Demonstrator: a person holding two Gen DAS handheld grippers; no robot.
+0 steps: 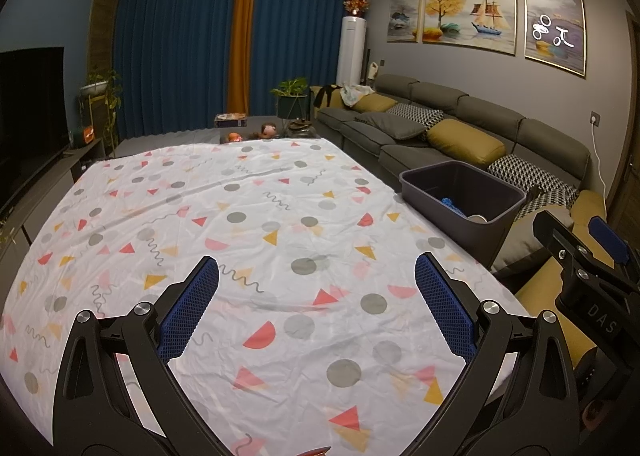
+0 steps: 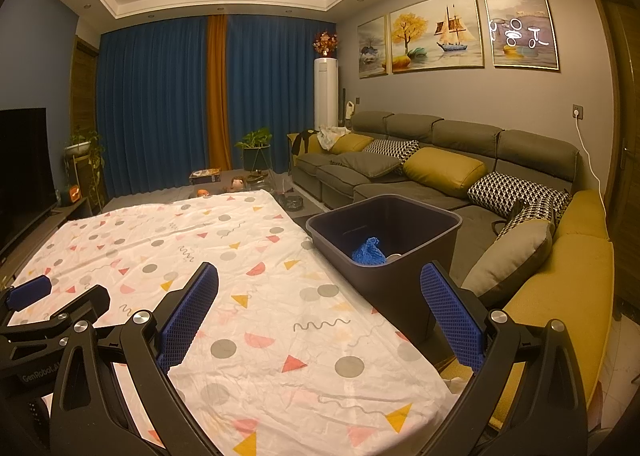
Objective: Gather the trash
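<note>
A dark bin (image 1: 460, 211) stands at the right edge of the table, also in the right wrist view (image 2: 384, 252). Inside it lie a crumpled blue piece of trash (image 2: 368, 252) and a pale round item (image 1: 478, 218). My left gripper (image 1: 318, 296) is open and empty above the patterned tablecloth (image 1: 240, 215). My right gripper (image 2: 320, 300) is open and empty, held near the table's right front with the bin just ahead of it. The right gripper also shows at the right edge of the left wrist view (image 1: 584, 256), and the left gripper at the left of the right wrist view (image 2: 48, 308).
A grey sofa (image 2: 420, 183) with yellow and patterned cushions runs along the right, close behind the bin. A TV (image 1: 28, 103) on a low cabinet is at the left. Toys and plants sit beyond the table's far edge by the blue curtains.
</note>
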